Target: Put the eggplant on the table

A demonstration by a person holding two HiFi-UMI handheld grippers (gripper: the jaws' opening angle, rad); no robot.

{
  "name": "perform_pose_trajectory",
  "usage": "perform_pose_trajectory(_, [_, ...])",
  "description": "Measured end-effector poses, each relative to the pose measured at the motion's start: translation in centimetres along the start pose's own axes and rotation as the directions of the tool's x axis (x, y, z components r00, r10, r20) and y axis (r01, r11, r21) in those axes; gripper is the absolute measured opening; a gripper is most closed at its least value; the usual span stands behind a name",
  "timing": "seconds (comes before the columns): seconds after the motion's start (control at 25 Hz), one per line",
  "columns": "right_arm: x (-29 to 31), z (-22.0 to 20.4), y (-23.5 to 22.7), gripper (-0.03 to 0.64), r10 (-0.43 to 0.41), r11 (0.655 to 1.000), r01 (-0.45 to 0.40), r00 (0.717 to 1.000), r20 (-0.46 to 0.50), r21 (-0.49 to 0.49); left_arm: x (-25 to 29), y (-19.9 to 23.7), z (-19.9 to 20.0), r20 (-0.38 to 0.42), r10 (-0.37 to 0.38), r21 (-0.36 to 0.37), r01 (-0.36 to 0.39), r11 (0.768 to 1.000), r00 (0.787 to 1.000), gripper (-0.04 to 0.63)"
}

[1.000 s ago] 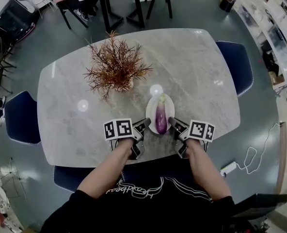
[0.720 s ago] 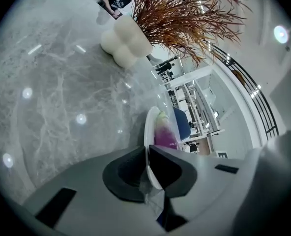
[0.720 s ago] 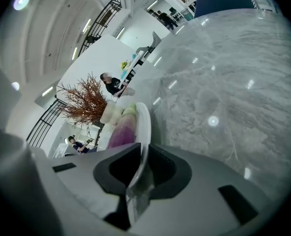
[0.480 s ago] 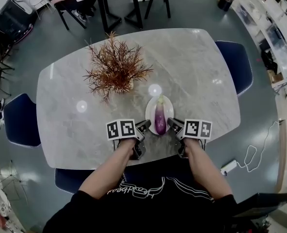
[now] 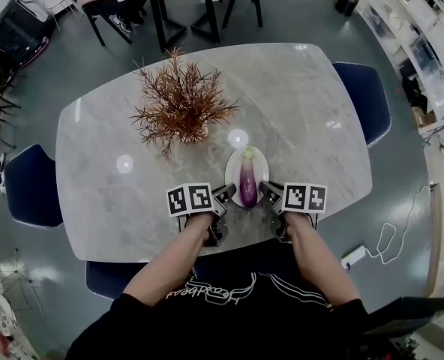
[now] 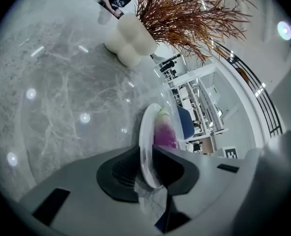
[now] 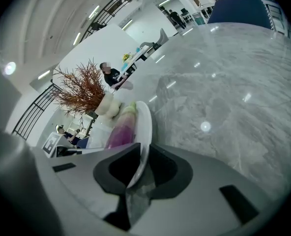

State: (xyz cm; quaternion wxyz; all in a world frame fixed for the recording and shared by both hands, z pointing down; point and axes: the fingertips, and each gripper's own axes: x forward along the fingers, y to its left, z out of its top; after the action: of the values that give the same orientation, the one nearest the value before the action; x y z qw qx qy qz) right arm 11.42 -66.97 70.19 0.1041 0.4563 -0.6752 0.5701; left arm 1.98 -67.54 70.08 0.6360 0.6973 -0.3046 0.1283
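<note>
Left gripper [image 5: 226, 194] jaws have just been opening and stand loosely around the plate [image 5: 263, 163] rim. Right gripper [image 5: 267, 190] jaws pinch the opposite rim, probably steadying the eggplant [image 5: 248, 186] on the worktop [image 5: 304, 111].

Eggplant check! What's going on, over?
Left gripper just opening, plate rim between jaws. Right gripper clamped on opposite rim. Eggplant lying on plate, near table edge. Nothing in the way.

The left gripper [image 5: 225, 195] is just opening its jaws around the plate [image 5: 262, 167] rim; the right gripper [image 5: 268, 190] is pinching that rim.
</note>
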Motion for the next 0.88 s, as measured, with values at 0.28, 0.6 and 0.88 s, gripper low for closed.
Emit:
perform_pose_trajectory(0.28, [-0.5, -0.1, -0.6, 0.064, -0.075, 0.991, 0.077, 0.997, 0.020, -0.105, -0.9, -0.1, 0.4, 0.038, -0.009, 0.046, 0.007, 0.999, 0.999, 0.115])
perform_pose_trajectory(0.6, [-4.3, -0.2, -0.2, 0.064, -0.046, 0.989, 0.060, 0.993, 0.107, -0.136, -4.8, -2.0, -1.9, 0.092, -0.077, 0.032, 0.074, 0.997, 0.993, 0.120])
perform_pose_trajectory(0.88, [-13.1, -4.1, 6.3, 0.064, 0.214, 0.960, -0.179, 0.965, 0.150, -0.217, -10.4, -7.3, -5.7, 0.173, -0.217, 0.086, 0.204, 0.975, 0.961, 0.118])
